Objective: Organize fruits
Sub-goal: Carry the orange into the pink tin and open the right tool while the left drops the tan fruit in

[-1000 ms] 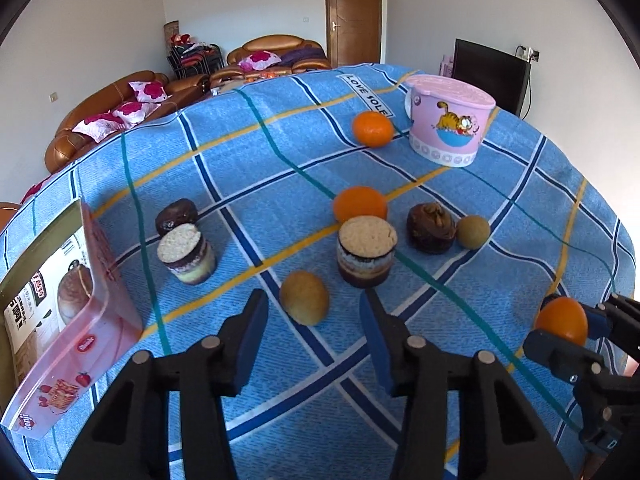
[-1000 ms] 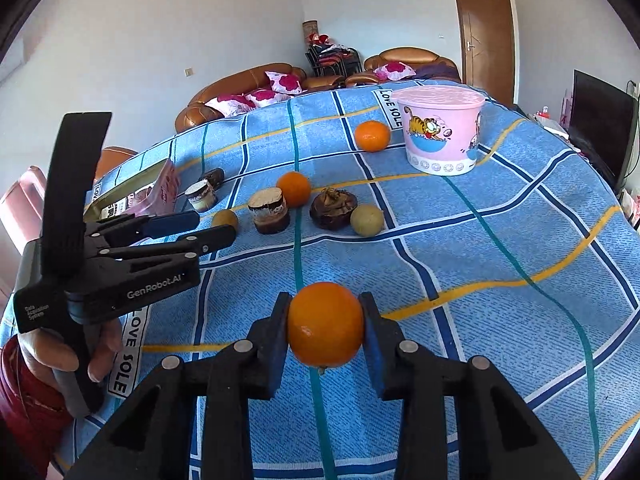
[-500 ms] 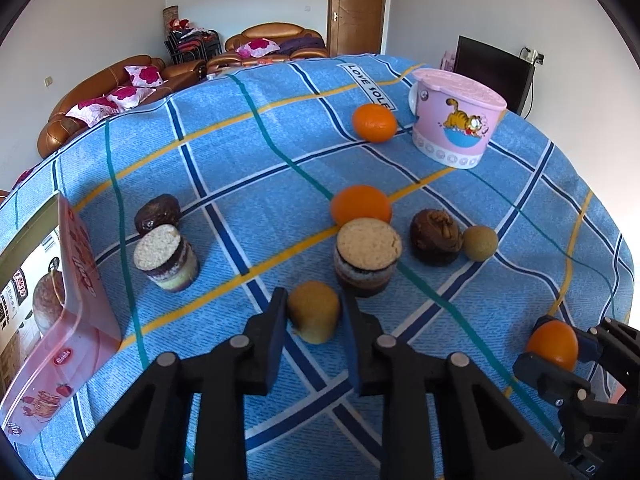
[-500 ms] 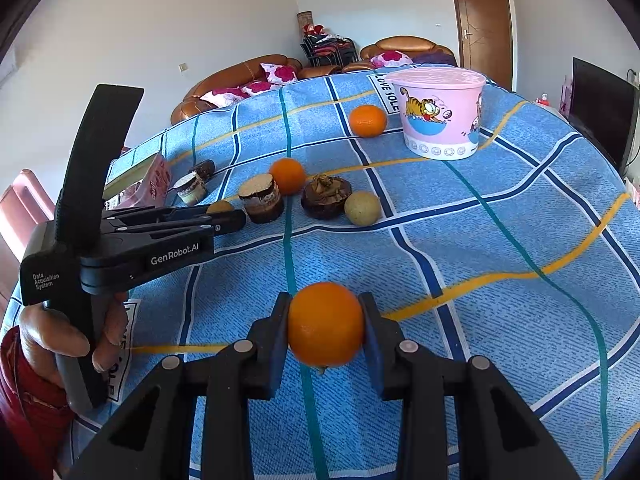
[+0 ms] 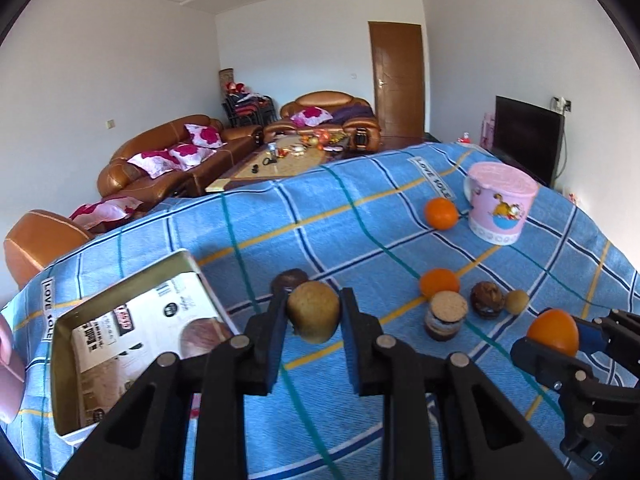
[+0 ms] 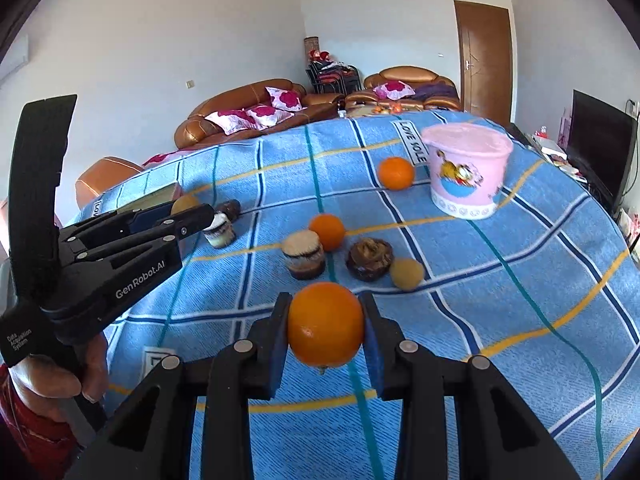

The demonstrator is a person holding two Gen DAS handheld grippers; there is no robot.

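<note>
I hold a brown fruit (image 5: 313, 311) tight in my left gripper (image 5: 313, 320), up above the blue cloth (image 5: 360, 216). My right gripper (image 6: 325, 330) squeezes an orange (image 6: 325, 324). Two oranges (image 6: 327, 231) and another brown fruit (image 6: 407, 273) wait at twelve o'clock. No fruit looks sorted yet.
</note>
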